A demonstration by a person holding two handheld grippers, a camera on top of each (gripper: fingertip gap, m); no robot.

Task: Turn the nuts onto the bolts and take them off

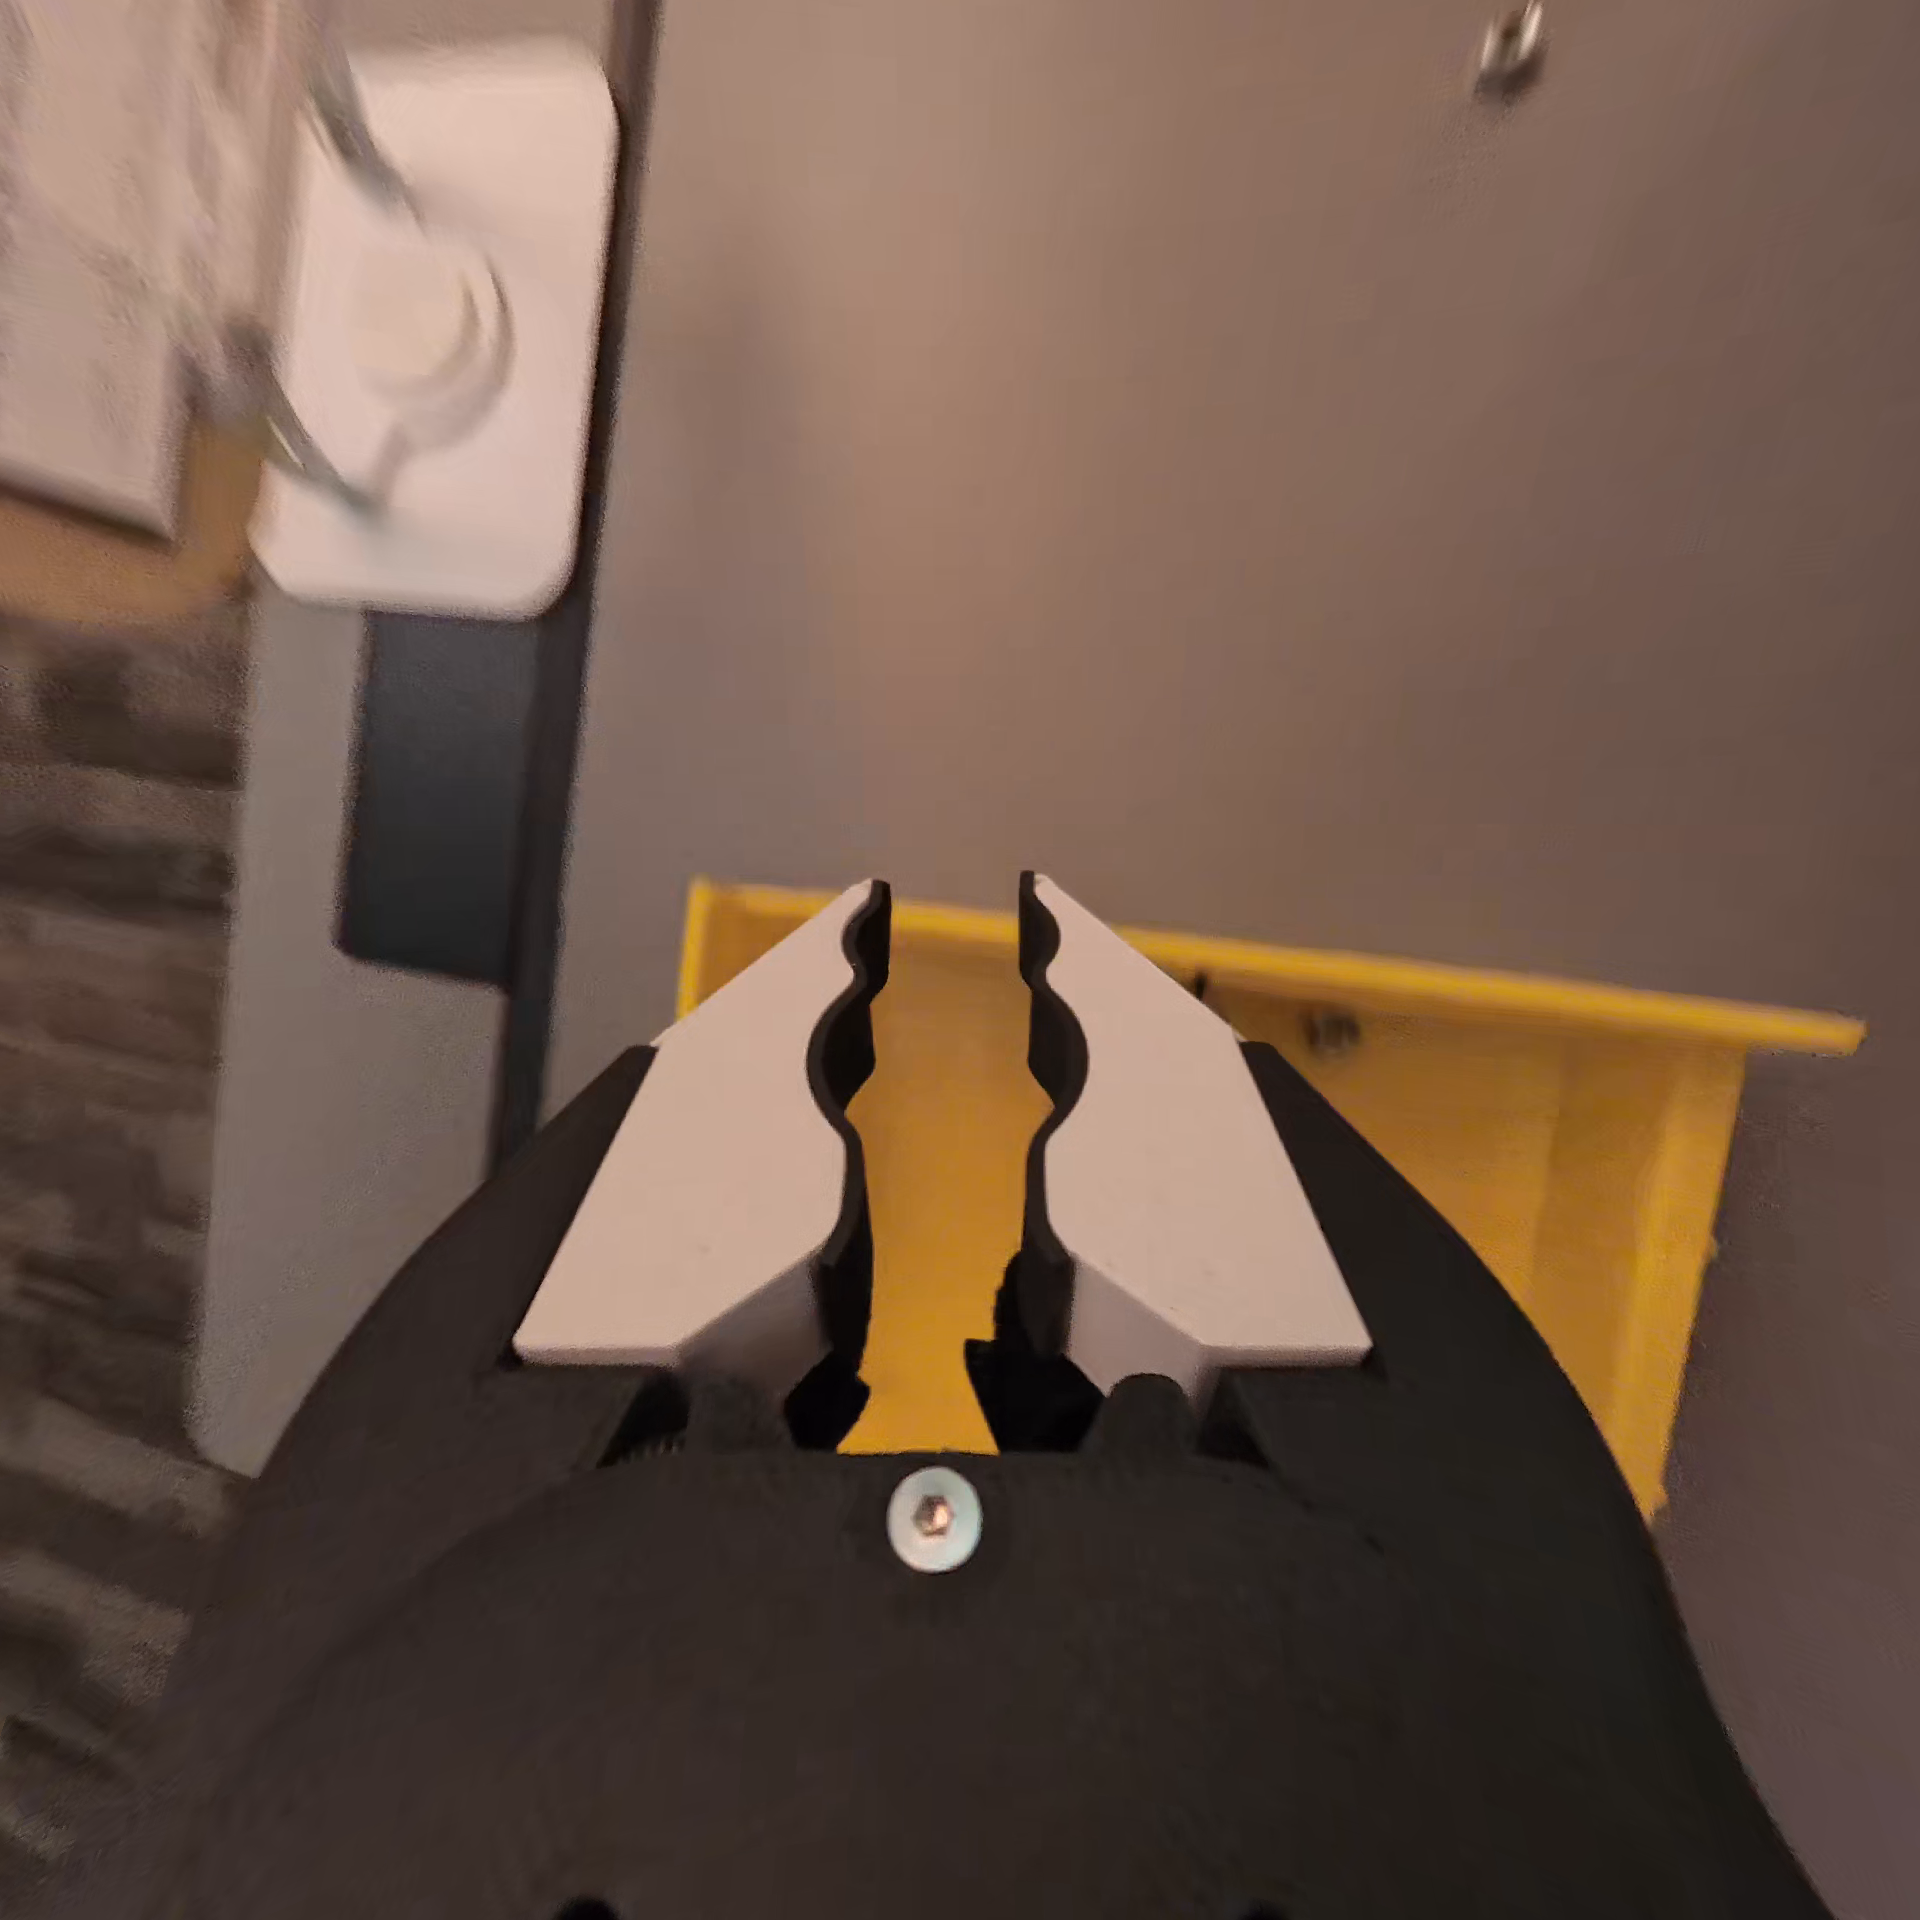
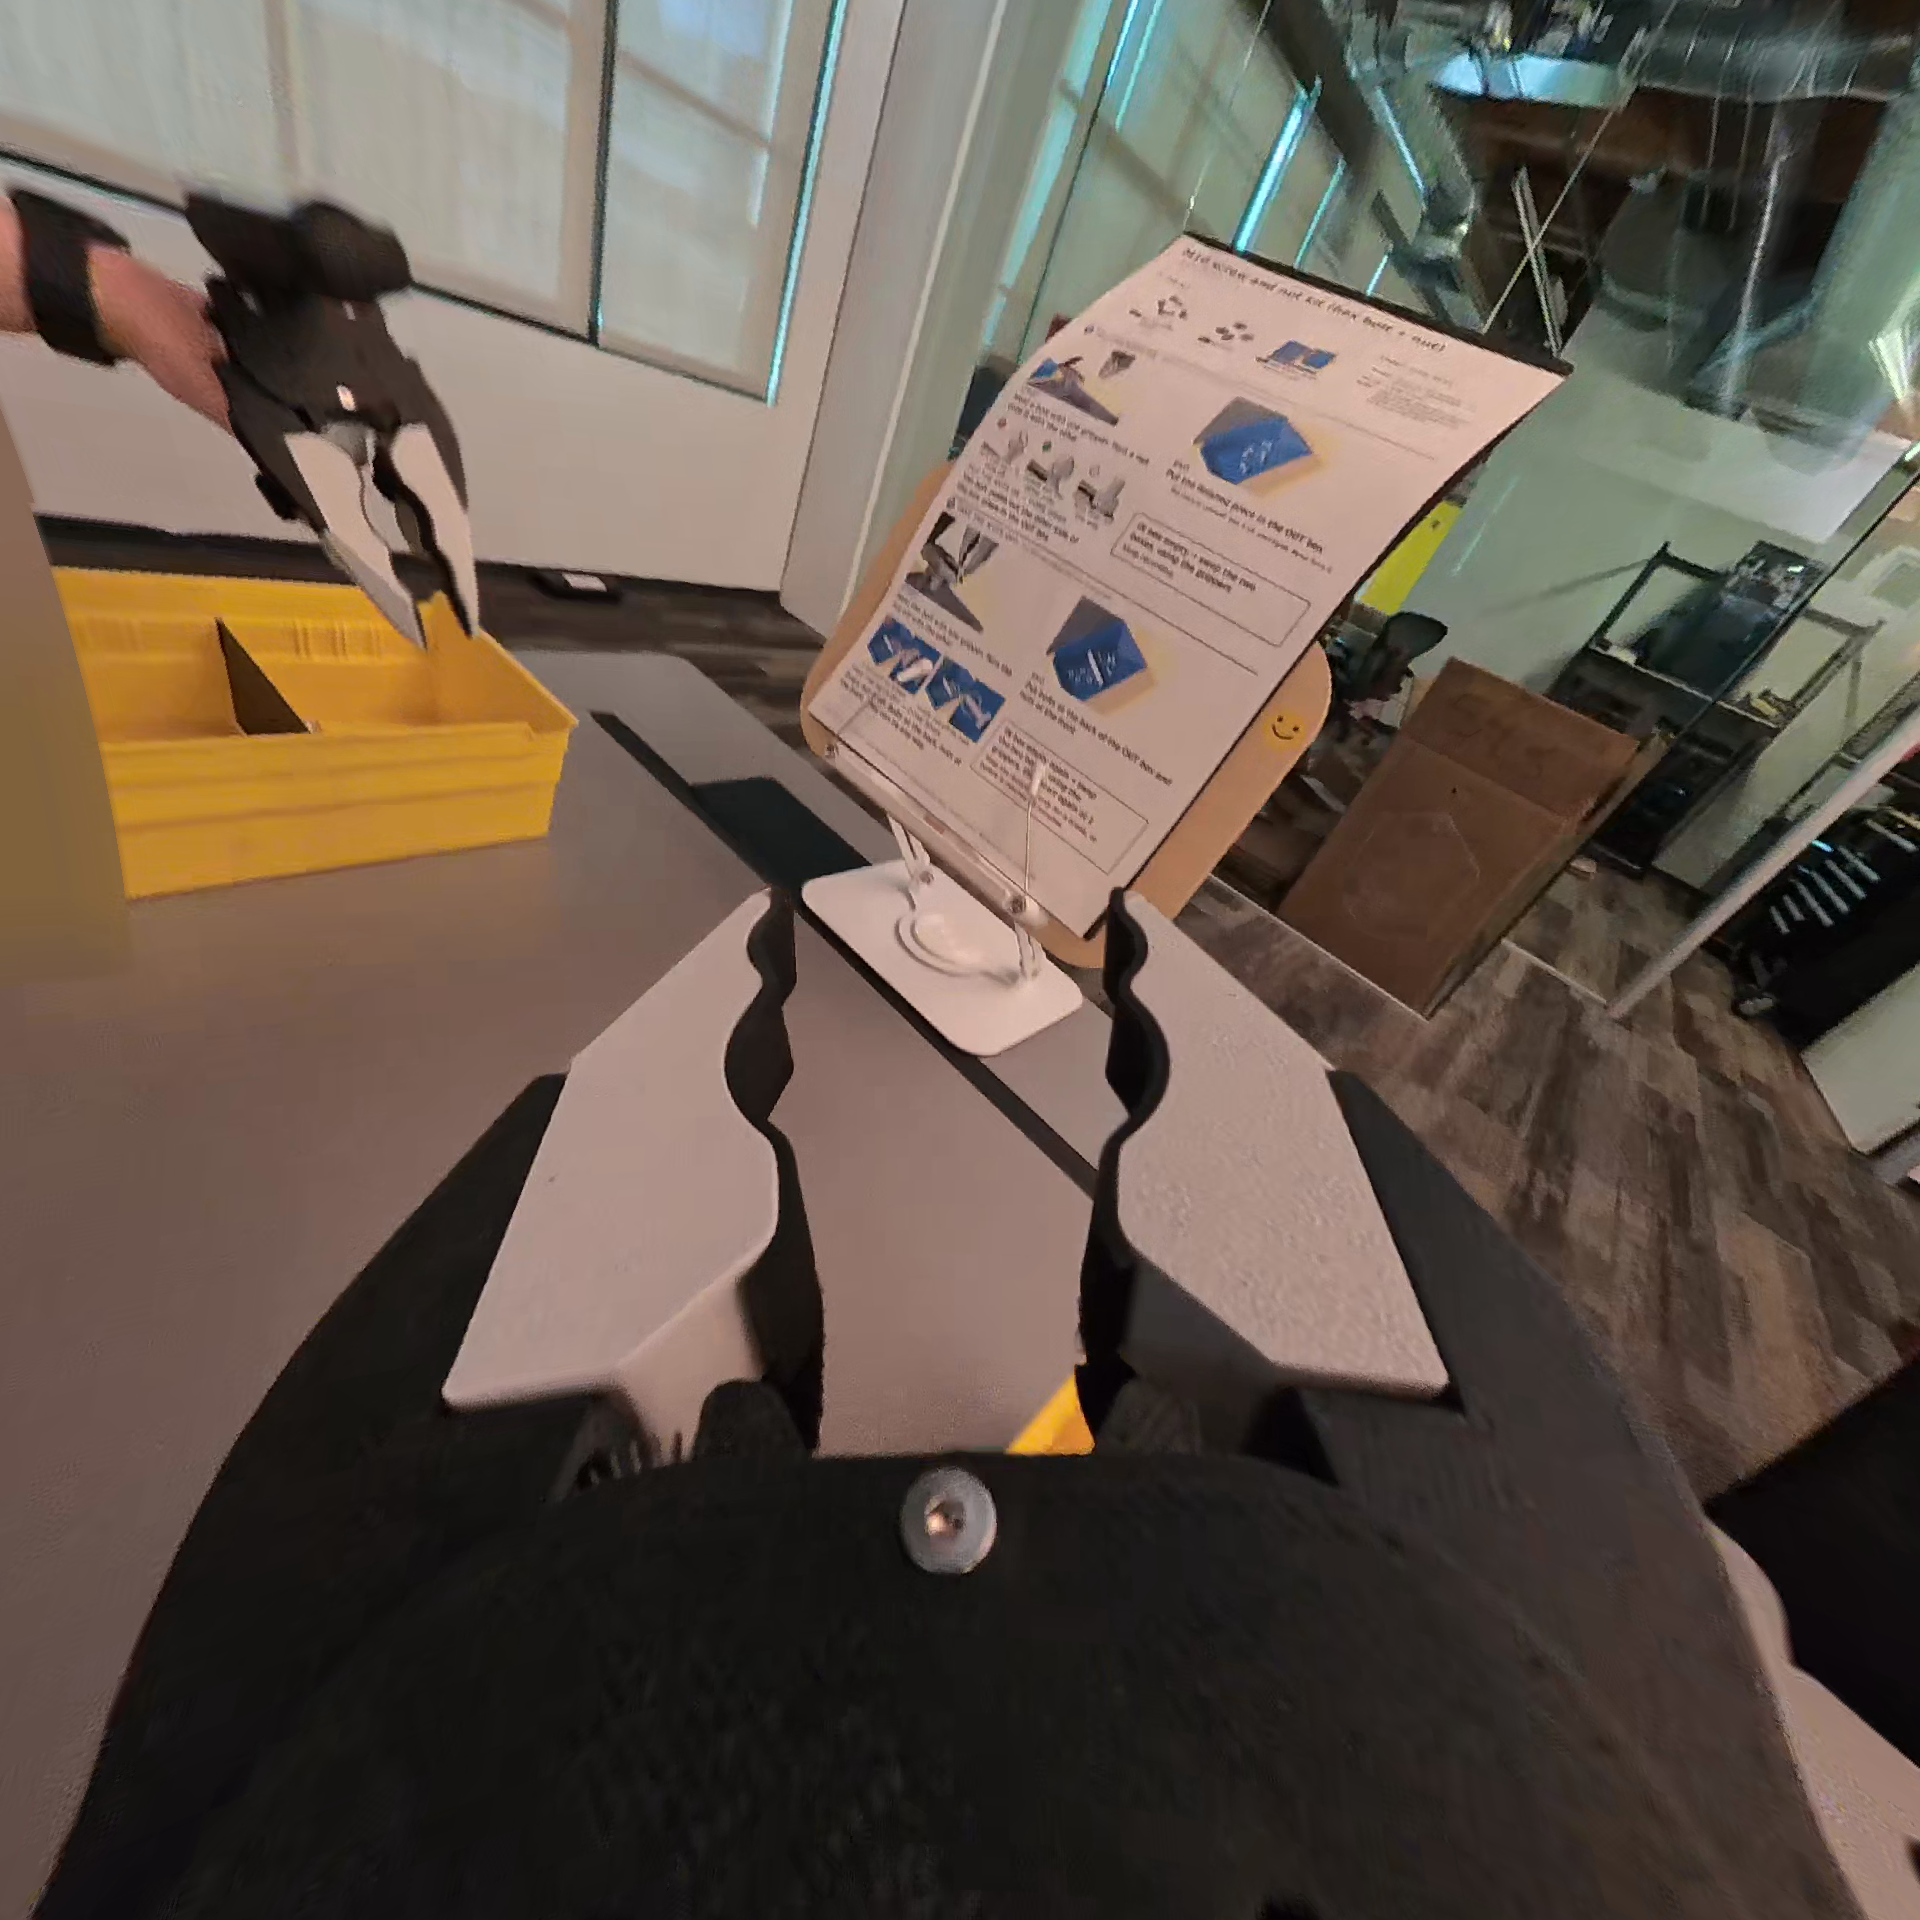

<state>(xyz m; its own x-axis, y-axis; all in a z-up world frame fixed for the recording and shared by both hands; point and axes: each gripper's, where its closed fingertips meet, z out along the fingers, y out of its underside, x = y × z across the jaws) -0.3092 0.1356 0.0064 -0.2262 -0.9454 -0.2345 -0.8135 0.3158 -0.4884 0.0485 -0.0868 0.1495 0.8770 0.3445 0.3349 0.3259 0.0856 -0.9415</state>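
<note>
A yellow bin [image 1: 1558, 1143] sits on the grey table under my left gripper [image 1: 956, 888], which is open and empty, its jaws a small gap apart. A small blurred metal piece [image 1: 1330, 1031] lies inside the bin by its far wall. Another blurred metal piece [image 1: 1507, 52] lies on the table beyond it. In the right wrist view the left gripper [image 2: 445, 623] hangs tips-down over the bin [image 2: 343, 779], which has a dark divider [image 2: 255, 696]. My right gripper [image 2: 948, 914] is open and empty above the table [image 2: 312, 1039].
An instruction sheet [image 2: 1143, 540] leans on a white stand [image 2: 956, 977] at the table's far edge; the stand base also shows blurred in the left wrist view [image 1: 436, 343]. A yellow sliver [image 2: 1055, 1418] shows below my right gripper. Carpet floor and a cardboard box [image 2: 1455, 831] lie beyond. My hands' fingertips stand some 45 cm from each other. The small blurred metal piece [image 1: 1330, 1031] is about 20 cm from my left fingertips and 55 cm from my right.
</note>
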